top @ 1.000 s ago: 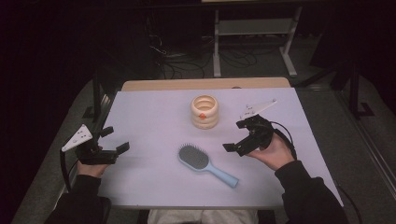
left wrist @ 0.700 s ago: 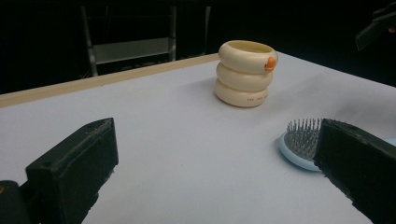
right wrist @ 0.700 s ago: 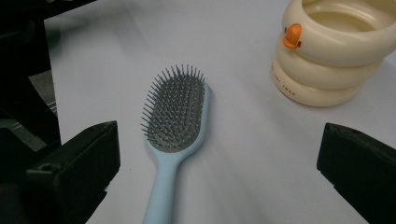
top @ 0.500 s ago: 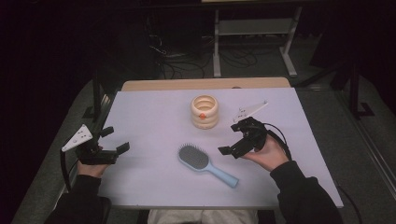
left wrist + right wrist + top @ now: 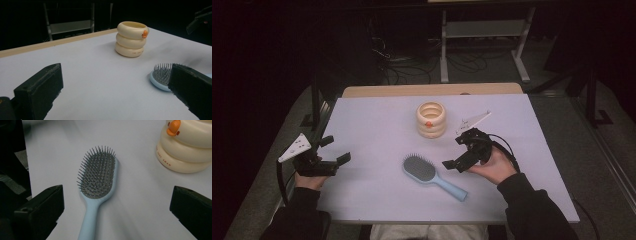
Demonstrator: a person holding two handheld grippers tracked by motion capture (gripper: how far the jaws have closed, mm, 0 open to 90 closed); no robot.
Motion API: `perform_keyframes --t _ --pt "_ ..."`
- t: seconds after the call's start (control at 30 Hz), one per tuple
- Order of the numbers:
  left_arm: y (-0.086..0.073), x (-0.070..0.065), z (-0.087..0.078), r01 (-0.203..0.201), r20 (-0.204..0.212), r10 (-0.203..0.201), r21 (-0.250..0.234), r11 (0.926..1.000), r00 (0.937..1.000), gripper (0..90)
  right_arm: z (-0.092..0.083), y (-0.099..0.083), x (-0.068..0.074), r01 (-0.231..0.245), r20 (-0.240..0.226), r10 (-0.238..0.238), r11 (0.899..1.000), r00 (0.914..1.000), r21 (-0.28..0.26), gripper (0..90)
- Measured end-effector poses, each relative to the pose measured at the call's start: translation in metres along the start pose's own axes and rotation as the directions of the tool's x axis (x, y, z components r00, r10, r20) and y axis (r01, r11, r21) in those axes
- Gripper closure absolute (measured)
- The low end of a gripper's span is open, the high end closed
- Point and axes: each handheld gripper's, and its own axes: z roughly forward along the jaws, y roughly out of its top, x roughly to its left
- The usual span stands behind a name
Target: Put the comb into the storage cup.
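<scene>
High view: right claw (image 5: 458,152) is spread wide and empty, hovering just right of the brush (image 5: 432,176), which lies flat on the bench (image 5: 372,125) with its handle pointing at the near edge. The cup (image 5: 432,119) sits just beyond that claw. Left claw (image 5: 334,150) is also spread, parked at the bench's left edge, with lots of bare bench between it and the brush.

Left gripper view: jaws wide apart, the brush (image 5: 161,76) head peeks past the right-hand jaw, the cup (image 5: 131,38) is farther ahead, open surface in between.

Right gripper view: the brush (image 5: 96,187) lies dead center between the jaws, bristles up, touching neither; the cup (image 5: 187,147) is off at upper right.
</scene>
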Motion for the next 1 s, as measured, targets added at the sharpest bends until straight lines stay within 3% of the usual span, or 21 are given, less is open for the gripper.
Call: perform_keyframes --t 0.5,1.0 --pt "0.0 0.0 0.0 0.001 0.002 -0.001 0.001 1.0 1.0 0.0 0.013 -0.001 0.002 0.01 -0.016 -0.01 0.999 0.9998 0.043 0.0" --pt "0.0 0.0 0.001 -0.002 0.005 0.002 0.005 1.0 1.0 0.0 0.033 -0.005 0.005 0.033 -0.031 -0.029 0.993 0.9991 0.118 0.0"
